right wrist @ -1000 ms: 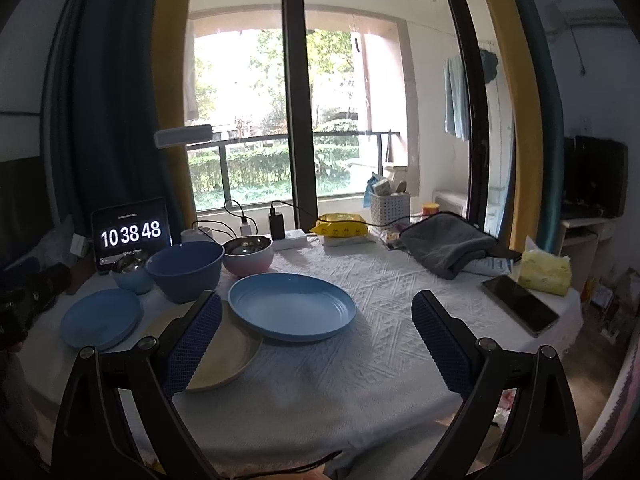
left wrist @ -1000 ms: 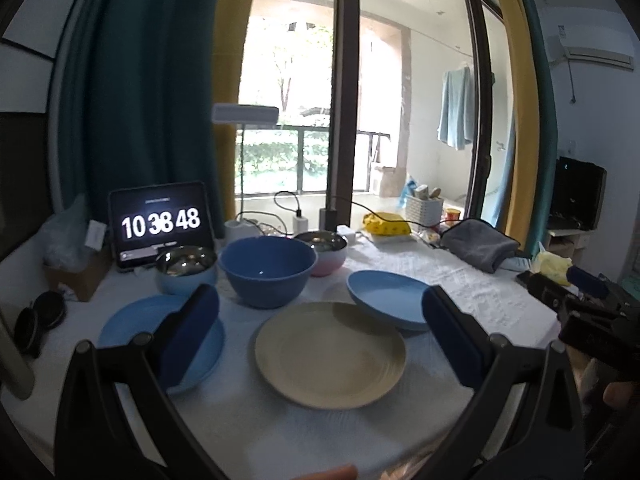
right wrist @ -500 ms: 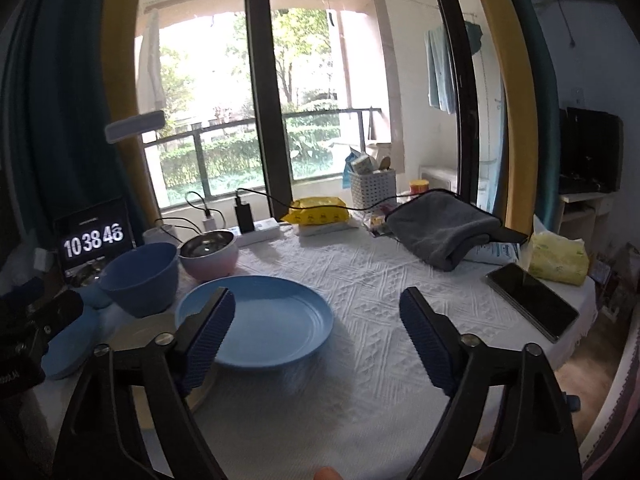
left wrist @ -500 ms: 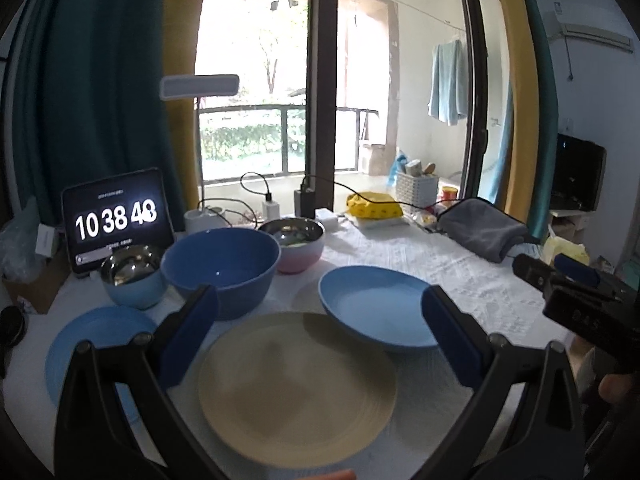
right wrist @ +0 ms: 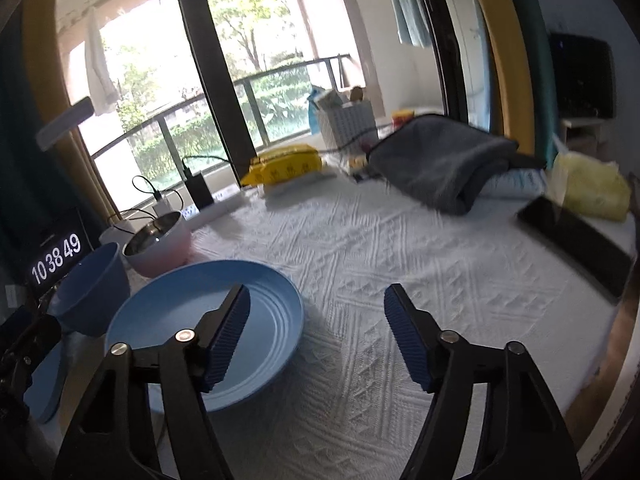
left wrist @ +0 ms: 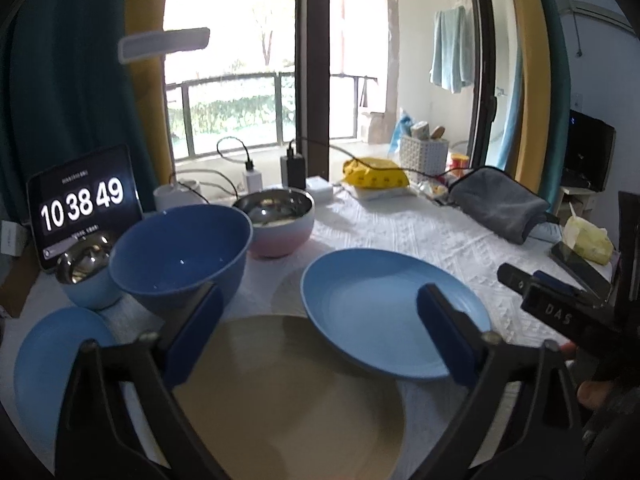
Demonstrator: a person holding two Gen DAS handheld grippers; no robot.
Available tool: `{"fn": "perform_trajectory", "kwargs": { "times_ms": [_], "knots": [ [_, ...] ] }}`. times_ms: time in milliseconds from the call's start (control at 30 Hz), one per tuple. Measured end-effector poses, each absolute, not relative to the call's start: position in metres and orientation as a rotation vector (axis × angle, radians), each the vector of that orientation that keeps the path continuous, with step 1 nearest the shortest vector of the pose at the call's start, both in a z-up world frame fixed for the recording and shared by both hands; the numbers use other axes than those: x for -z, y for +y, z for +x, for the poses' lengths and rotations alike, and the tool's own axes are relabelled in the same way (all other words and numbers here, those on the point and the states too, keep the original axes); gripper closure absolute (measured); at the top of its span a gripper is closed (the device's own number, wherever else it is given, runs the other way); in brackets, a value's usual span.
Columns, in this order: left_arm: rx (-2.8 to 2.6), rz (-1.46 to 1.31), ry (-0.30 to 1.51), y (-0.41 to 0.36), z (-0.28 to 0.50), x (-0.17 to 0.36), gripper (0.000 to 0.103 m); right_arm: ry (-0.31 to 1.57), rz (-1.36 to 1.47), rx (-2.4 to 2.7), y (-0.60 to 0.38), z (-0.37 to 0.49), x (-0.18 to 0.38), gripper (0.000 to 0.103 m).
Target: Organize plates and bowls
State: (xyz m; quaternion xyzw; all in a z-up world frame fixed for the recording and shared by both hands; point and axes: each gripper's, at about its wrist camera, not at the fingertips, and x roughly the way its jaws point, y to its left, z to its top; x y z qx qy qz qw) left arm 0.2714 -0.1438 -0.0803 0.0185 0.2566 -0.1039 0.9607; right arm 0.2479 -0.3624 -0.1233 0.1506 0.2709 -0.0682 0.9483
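The left gripper [left wrist: 316, 332] hangs agape over the tan plate [left wrist: 288, 396]. The right gripper [right wrist: 316, 336] — jaws apart too — straddles the blue plate's [right wrist: 168, 320] right rim.

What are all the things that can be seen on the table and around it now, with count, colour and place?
Dark blue bowl: 1, left of centre.
Pink bowl with steel inside: 1, behind the blue bowl.
Small light blue steel-lined bowl: 1, far left, before the clock.
Large light blue plate: 1, centre.
Beige plate: 1, nearest, under the left gripper.
Small light blue plate: 1, left edge.
Tablet clock: 1, black, back left.
Grey towel: 1, folded, back right.
Yellow packet: 1, back centre.
White basket: 1, back.
Phone: 1, black, right edge.
Left gripper: open.
Right gripper: open.
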Motion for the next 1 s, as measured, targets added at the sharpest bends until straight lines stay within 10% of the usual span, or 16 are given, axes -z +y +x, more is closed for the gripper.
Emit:
{"fn": "perform_trajectory", "kwargs": {
  "times_ms": [500,1000],
  "knots": [
    [0.239,0.050,0.690,-0.157,0.308,0.115,0.051,0.669,0.376,0.094,-0.366,0.279,0.150,0.047],
    [0.261,0.070,0.749,-0.168,0.305,0.125,0.061,0.774,0.292,0.063,-0.348,0.290,0.159,0.077]
  ]
}}
